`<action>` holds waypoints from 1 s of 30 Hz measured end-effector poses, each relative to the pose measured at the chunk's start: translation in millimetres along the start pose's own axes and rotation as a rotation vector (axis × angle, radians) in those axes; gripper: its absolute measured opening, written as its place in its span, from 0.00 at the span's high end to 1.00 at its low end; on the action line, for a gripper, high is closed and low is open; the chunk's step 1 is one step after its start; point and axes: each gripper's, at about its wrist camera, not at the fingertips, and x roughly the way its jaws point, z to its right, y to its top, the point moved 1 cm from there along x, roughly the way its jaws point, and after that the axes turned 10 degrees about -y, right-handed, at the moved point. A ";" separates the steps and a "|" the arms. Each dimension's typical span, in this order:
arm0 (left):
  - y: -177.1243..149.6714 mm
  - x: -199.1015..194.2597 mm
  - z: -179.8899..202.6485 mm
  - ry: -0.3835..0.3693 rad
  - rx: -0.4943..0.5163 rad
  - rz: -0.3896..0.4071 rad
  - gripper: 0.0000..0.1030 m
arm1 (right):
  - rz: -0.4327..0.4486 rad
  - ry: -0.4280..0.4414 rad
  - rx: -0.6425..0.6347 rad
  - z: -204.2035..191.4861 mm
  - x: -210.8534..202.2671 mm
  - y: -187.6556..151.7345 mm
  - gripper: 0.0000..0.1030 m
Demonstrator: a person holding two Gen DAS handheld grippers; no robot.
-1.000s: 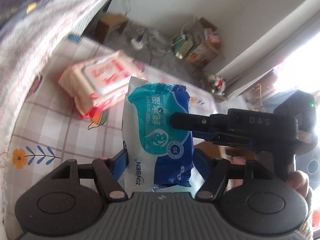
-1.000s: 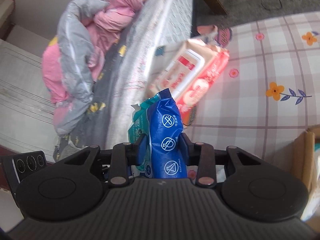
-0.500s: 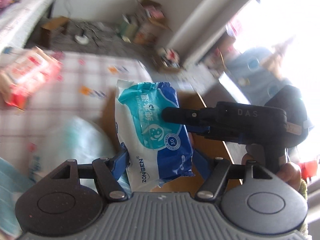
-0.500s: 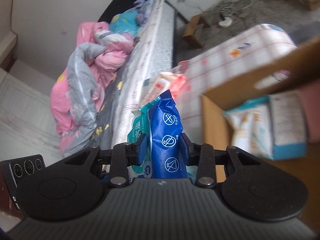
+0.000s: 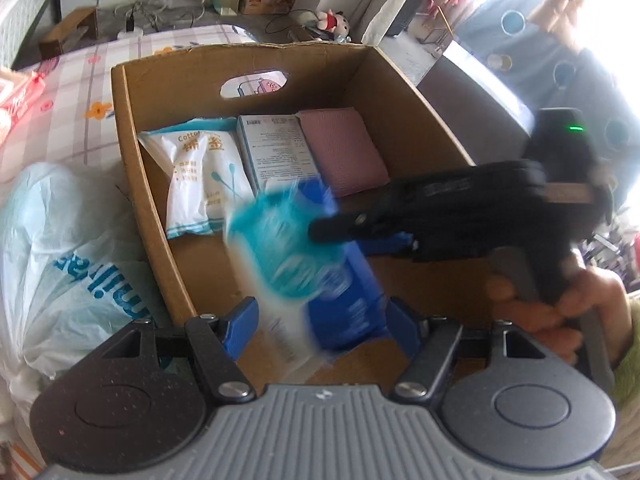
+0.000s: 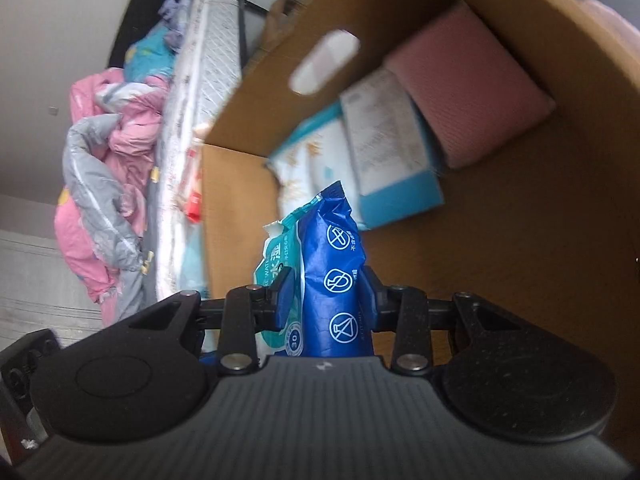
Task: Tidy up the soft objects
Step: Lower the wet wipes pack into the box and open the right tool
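Observation:
A blue and teal wet-wipes pack [image 5: 304, 264] hangs, blurred, over an open cardboard box [image 5: 136, 184]. My right gripper [image 6: 326, 298] is shut on the pack [image 6: 332, 276] and shows in the left wrist view [image 5: 340, 228] reaching in from the right. My left gripper [image 5: 320, 320] is open, its blue fingers [image 5: 240, 320] apart on either side of the pack, not touching it. In the box lie a white cotton-swab pack [image 5: 200, 184], a white and blue tissue pack [image 5: 276, 152] and a pink pack [image 5: 344, 152].
A white plastic bag [image 5: 68, 264] with blue lettering lies left of the box on the checked tablecloth [image 5: 72, 112]. A red wipes pack [image 5: 16, 96] is at the far left edge. A bed with pink and grey bedding [image 6: 108, 176] is behind.
Both grippers carried the wipes pack from above the tablecloth to over the cardboard box. The left gripper's fingers have opened off the pack; the right gripper still holds it.

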 end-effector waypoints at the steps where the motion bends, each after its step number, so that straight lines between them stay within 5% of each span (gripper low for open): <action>1: -1.8 -0.3 0.7 0.006 0.015 0.005 0.30 | -0.028 -0.006 0.023 6.1 10.2 1.8 0.67; 19: -22.9 -70.2 -24.2 0.005 0.001 0.204 0.27 | -0.006 -0.082 0.022 -25.7 53.6 -15.4 0.67; 30: -60.3 -102.3 -49.3 0.126 0.011 0.302 0.20 | 0.100 -0.134 -0.022 -43.3 34.3 -22.1 0.63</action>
